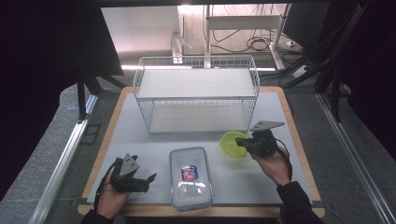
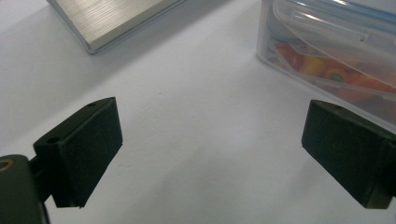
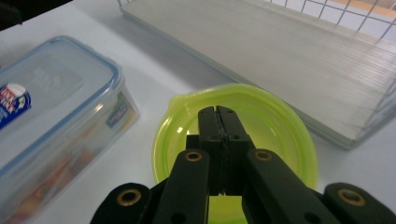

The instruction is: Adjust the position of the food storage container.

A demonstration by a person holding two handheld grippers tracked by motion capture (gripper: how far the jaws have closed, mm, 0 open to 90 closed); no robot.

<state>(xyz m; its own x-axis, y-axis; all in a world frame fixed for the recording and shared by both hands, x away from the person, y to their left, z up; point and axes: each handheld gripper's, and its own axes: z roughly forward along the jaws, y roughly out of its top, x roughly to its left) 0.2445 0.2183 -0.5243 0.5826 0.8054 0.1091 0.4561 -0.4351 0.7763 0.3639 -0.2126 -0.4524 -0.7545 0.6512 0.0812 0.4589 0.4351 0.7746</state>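
The right claw [image 3: 219,114] is clamped tight on the near rim of the green bowl [image 3: 275,126], which sits on the counter [image 1: 140,140] in front of the wire shelf [image 1: 196,84]. To lift it well, the hand should keep the bowl level and go slowly. The left claw [image 2: 210,149] rests low, wide open and holding nothing, beside the plastic box [image 1: 190,177].

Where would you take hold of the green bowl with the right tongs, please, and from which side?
Probably the thin rim of the green bowl on its near side, coming from above with one jaw inside and one outside. The bowl sits upright and open, its wall is thin, and the right tongs are already there, shut on that rim.
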